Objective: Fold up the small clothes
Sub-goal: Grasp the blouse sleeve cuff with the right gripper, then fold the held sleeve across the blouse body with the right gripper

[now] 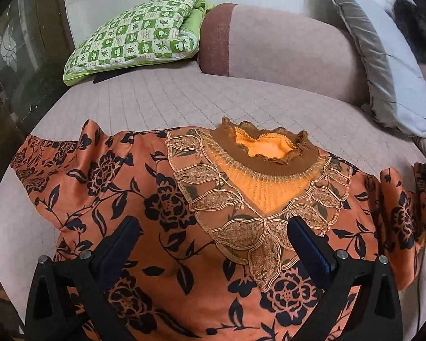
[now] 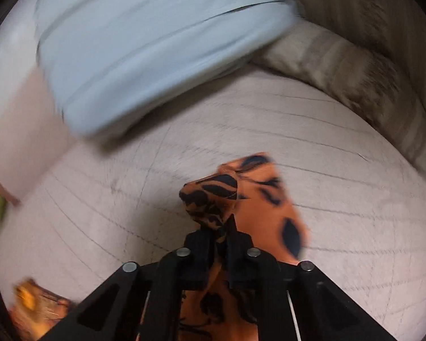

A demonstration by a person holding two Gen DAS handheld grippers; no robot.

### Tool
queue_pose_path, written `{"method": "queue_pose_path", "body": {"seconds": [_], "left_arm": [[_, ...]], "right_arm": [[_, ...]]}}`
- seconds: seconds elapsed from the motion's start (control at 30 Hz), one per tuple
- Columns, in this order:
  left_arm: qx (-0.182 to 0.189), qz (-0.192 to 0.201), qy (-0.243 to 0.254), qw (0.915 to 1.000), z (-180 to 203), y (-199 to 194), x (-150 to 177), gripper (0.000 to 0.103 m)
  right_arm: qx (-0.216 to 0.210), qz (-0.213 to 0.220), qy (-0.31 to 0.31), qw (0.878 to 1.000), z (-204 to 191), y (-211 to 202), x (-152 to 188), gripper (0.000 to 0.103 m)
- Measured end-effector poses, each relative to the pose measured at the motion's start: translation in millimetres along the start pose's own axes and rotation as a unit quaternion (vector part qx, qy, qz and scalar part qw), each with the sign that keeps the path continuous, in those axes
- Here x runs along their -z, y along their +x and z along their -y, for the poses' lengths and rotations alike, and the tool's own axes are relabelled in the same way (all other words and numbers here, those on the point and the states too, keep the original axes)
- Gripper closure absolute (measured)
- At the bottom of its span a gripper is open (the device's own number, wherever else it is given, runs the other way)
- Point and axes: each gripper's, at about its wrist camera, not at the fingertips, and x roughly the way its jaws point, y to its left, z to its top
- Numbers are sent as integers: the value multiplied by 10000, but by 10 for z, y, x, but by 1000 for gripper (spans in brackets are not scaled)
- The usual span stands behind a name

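Left wrist view: I see the orange flowered blouse (image 1: 162, 199) spread face up on the quilted bed cover (image 1: 156, 99), collar (image 1: 264, 147) towards the pillows. I judge the cloth light, limp and a little slippery, best taken at a sleeve end or hem corner. My left gripper (image 1: 213, 236) hangs wide open over the chest, holding nothing. Right wrist view, blurred: my right gripper (image 2: 218, 241) is pinched closed on a bunched sleeve (image 2: 213, 196).

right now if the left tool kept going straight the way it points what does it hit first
Most likely the orange floral top, near its embroidered neckline, which lies between the open fingers of the left tool. Nothing shows in between, though depth is hard to judge.
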Motion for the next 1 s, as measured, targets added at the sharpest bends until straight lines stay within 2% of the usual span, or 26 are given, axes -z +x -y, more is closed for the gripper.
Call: {"method": "queue_pose_path", "body": {"seconds": [0.13,0.23,0.33,0.4,0.57,0.67,0.73,0.87,1.0], "left_arm": [[-79,94,-103,9999,-158,-40,-31,0],[-147,88,-251,9995,-277,-11,-51,0],[-305,95,-310,9990,-373,26,-82,0],[-405,137,-370,9984,-456,23,-107,0],[-604,247,-699,9954,-776,-36,-183,0],[-745,286,-934,9924,-1026,-67,-219,0],[-851,302,-1112,9897,-1221,-80,-233,0],[-1185,308,-1544,9804,-1691,-86,-253,0],[-1434,269,-2020,9685,-2162,-108,-220,0]], "right_arm": [[-562,437,707,9950,454,-495,36,95],[-1258,815,1177,9817,722,-965,63,95],[-1797,1060,1419,9676,797,-1415,57,95],[-2111,1185,1415,9599,713,-1666,23,95],[-2939,1482,829,9406,26,-2397,44,95],[-3396,1565,302,9269,-603,-2790,129,95],[-3763,1531,-45,9138,-1081,-2996,234,95],[-4266,1216,-598,8942,-1954,-3083,529,95],[-4621,585,-1025,8789,-2844,-2842,999,95]]}}
